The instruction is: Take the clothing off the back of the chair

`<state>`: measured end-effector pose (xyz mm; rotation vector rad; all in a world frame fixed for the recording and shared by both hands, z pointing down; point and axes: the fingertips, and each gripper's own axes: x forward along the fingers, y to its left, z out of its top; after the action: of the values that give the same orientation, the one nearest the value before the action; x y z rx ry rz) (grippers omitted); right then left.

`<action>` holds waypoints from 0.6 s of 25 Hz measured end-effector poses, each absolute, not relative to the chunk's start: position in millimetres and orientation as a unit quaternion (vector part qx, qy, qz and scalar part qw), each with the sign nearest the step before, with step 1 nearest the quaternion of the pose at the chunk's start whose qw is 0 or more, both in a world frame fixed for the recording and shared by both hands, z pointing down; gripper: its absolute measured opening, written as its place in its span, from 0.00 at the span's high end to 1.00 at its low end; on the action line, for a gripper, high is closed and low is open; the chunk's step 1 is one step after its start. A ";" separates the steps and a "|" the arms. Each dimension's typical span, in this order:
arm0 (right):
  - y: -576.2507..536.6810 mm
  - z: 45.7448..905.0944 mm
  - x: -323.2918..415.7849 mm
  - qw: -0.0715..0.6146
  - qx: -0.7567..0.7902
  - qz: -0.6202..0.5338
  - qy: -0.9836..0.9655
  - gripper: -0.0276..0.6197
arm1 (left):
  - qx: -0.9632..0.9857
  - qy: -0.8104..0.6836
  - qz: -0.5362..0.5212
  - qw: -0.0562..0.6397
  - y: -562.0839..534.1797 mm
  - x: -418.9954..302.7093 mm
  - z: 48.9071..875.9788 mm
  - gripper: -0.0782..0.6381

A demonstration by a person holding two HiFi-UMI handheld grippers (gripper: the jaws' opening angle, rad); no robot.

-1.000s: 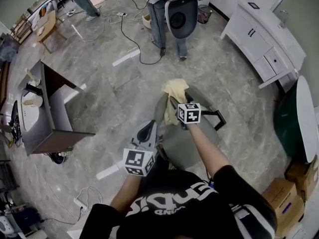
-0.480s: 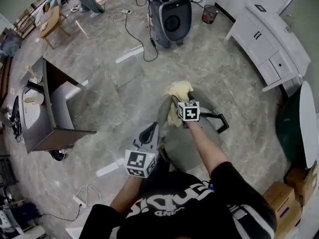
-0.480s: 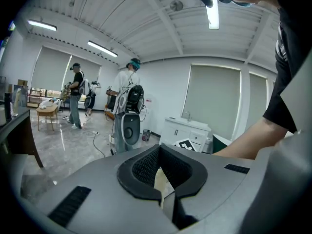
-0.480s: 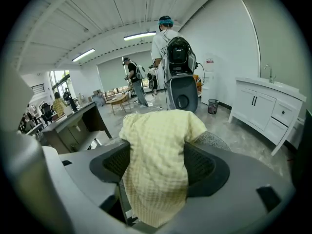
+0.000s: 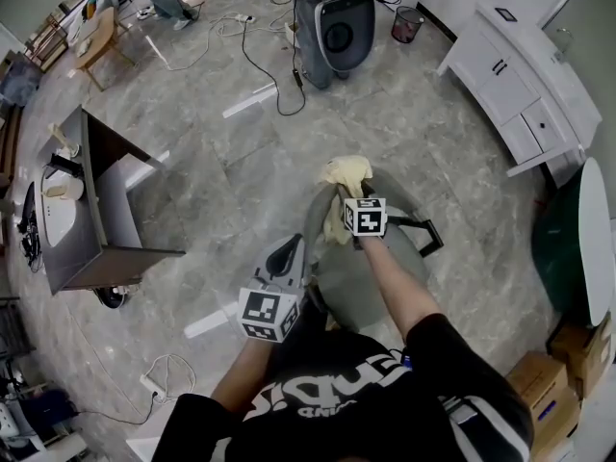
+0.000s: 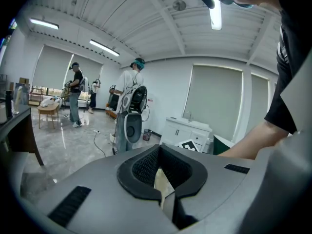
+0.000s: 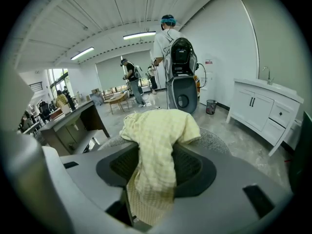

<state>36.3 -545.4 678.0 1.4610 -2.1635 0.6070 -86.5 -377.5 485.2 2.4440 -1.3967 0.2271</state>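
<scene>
Yellow cloth (image 5: 345, 174): in the head view it lies draped over the top of the backrest of the grey chair (image 5: 339, 275). The right arm reaches out over the seat, with the right gripper (image 5: 343, 203) at the cloth. The left gripper (image 5: 286, 250) is held back beside the seat and points at the chair. A desk (image 5: 96, 229) at left and a white cabinet (image 5: 515, 75) at right stand well apart from the chair.

Left gripper view: fingers together and empty. A sliver of the cloth (image 6: 160, 179) shows past them.

Right gripper view: fingers closing, with the cloth (image 7: 156, 145) hanging between them, not yet clamped. A person with a backpack (image 7: 171, 57) stands beyond the chair.
</scene>
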 end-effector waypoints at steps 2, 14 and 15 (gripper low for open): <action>-544.3 679.0 34.9 0.233 0.526 0.219 -0.788 0.68 | 0.855 -0.488 0.080 0.158 -378.4 -85.3 485.8 0.87; -542.7 670.1 35.6 0.243 0.523 0.219 -0.787 0.74 | 0.854 -0.488 0.079 0.161 -380.4 -84.0 489.3 0.87; -542.7 667.3 36.5 0.243 0.524 0.219 -0.787 0.74 | 0.854 -0.488 0.077 0.162 -379.7 -82.9 489.5 0.87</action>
<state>36.5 -542.7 667.3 1.4312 -2.1497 0.5997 -82.9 -379.7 489.5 2.4381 -1.3918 0.2211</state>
